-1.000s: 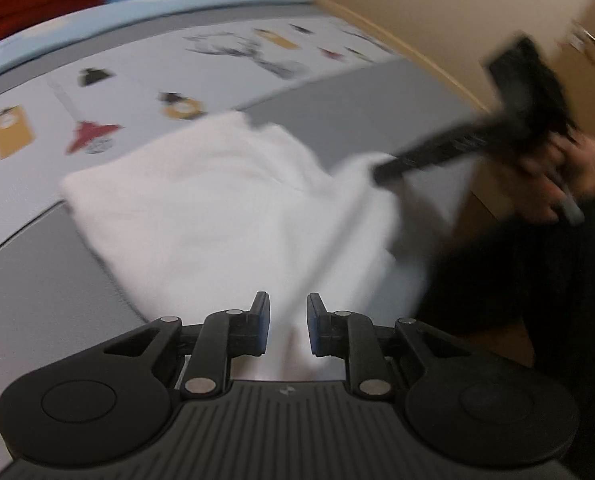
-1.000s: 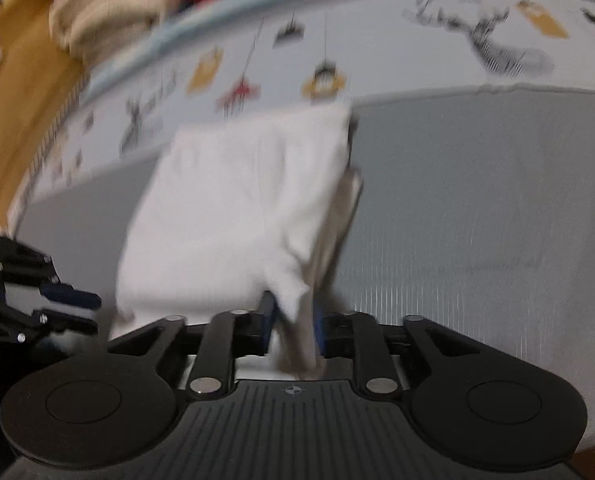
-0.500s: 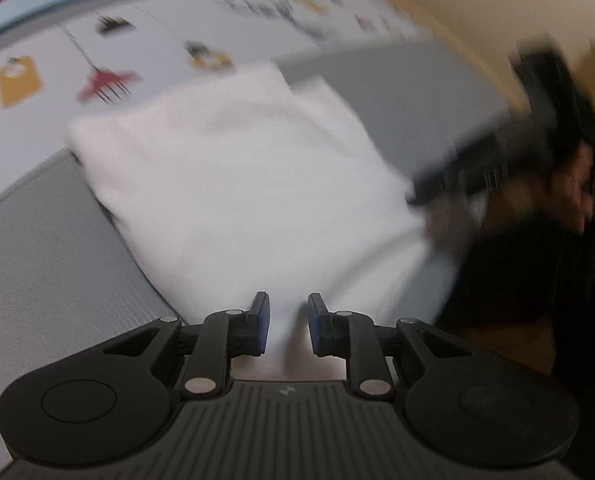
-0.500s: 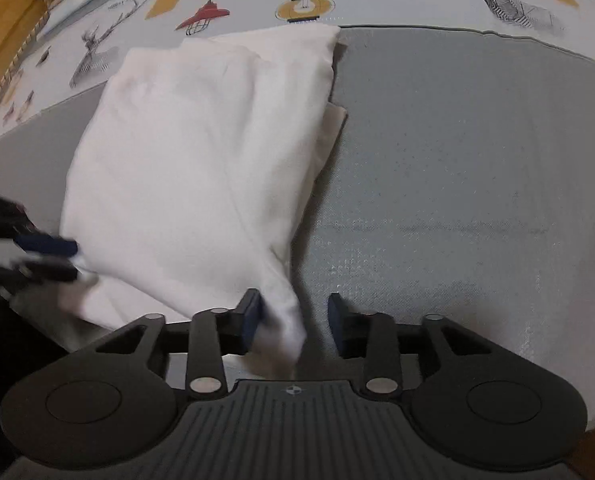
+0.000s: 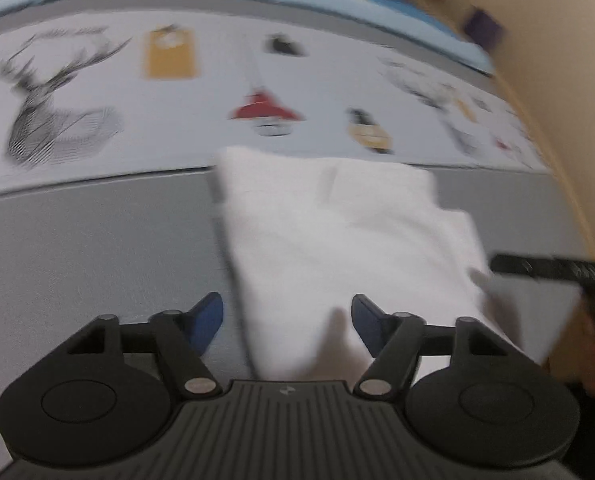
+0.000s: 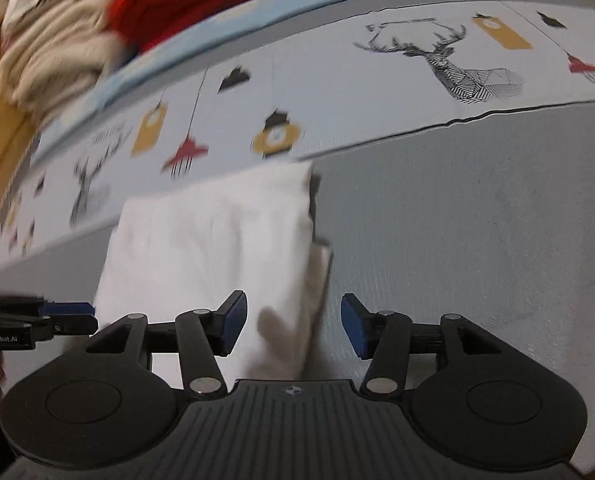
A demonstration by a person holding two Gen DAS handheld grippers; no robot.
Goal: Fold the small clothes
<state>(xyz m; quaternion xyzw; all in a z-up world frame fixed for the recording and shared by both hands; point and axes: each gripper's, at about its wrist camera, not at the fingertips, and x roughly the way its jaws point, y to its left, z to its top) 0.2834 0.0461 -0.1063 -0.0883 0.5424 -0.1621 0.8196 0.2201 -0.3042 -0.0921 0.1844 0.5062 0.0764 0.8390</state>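
left wrist view: your left gripper (image 5: 287,320) stands with its jaws spread wide, having just been opening, and the near edge of the white garment (image 5: 337,240) lies between the blue pads (image 5: 207,318) without either pad pressing it. a second ago these jaws were nearly together over that same edge. the garment sits folded on the grey sheet (image 5: 97,248), running from 6 o'clock up toward the printed band (image 5: 137,92) at 12. at 3 o'clock your right gripper (image 5: 549,268) shows as a blurred dark bar by the cloth's right corner, with part of your hand (image 5: 593,360) below it.

right wrist view: your right gripper (image 6: 293,326) is spread as well, jaws just been opening. the cloth corner that was pinched between these pads a second ago now lies loose between them, nearer the left pad (image 6: 233,322). the white garment (image 6: 217,248) fills the 9 to 12 o'clock side of the jaws, its folded right edge showing layers. your left gripper (image 6: 73,314) pokes in at 9 o'clock beside the cloth's left corner. a pile of red and cream clothes (image 6: 117,20) waits at 11 o'clock, well apart.

both releases together suggest this fold has just been laid down. i'd judge the garment needs either one more fold or a move to the pile, though the blur hides how even the edges are.
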